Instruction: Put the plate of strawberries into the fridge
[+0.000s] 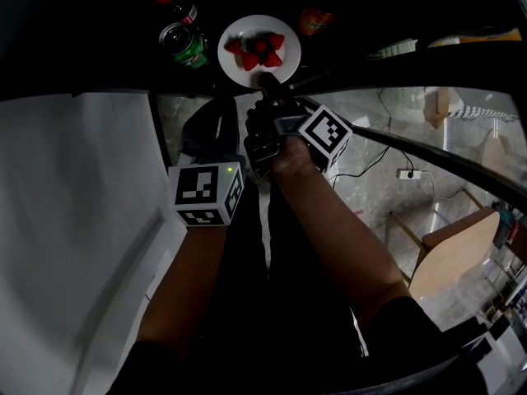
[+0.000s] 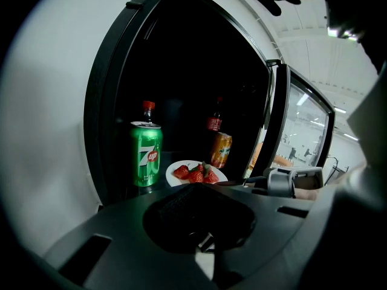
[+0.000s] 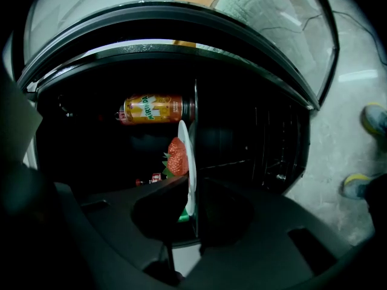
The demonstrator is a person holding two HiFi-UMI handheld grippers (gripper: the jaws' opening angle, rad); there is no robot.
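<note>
Dark fridge (image 2: 181, 71): right gripper (image 1: 269, 83) outstretched, fingers tight on plate (image 1: 244, 66) rim; left gripper (image 1: 212, 130), fingers together.

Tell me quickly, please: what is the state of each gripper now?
Left gripper: closed, holding nothing.
Right gripper: closed on the rim of the round white plate of red strawberries.

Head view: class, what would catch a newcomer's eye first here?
The white plate of red strawberries stands out brightly inside the dark fridge, top centre, with the right tongs clamped on its near rim. Just left of it sits a green can.
</note>
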